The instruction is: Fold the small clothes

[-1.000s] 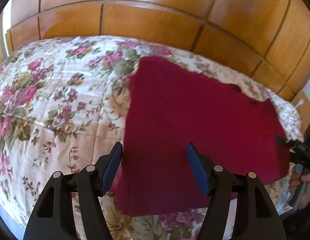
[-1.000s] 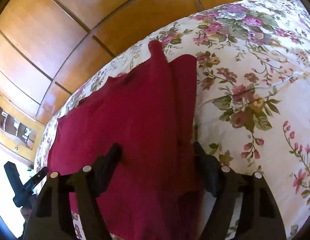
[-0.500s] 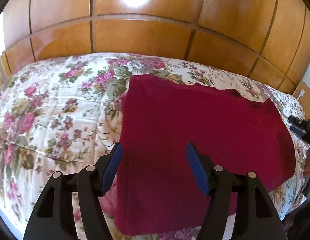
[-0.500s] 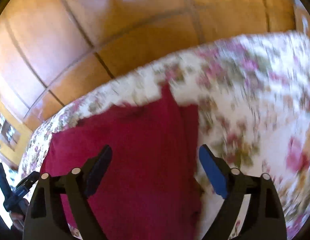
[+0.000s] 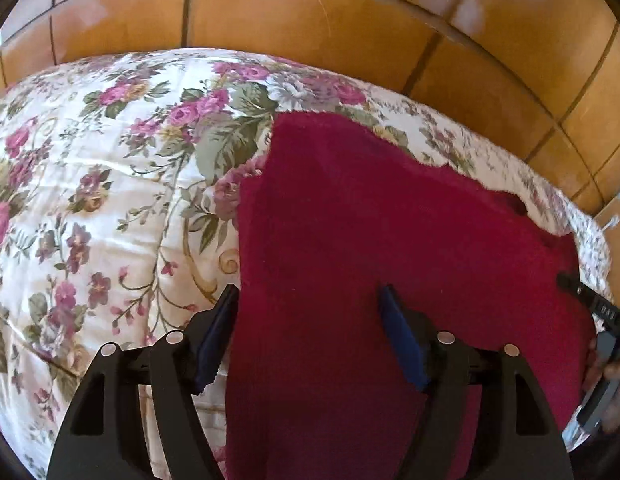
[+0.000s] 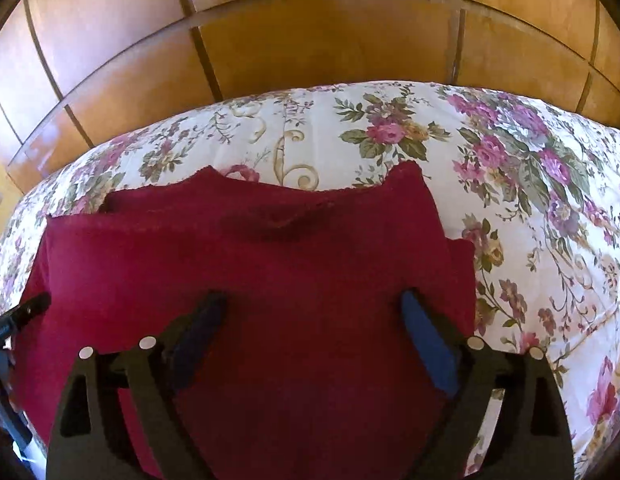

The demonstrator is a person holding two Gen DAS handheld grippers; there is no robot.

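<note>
Crosswise, red garment (image 6: pixel 250 276), neckline toward headboard (image 6: pixel 310 48)

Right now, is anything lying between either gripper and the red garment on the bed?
Nothing visible. The red garment lies bare on the floral bedspread, directly under the open left gripper and the open right gripper, whose jaws have just been opening with nothing pinched between them.
</note>
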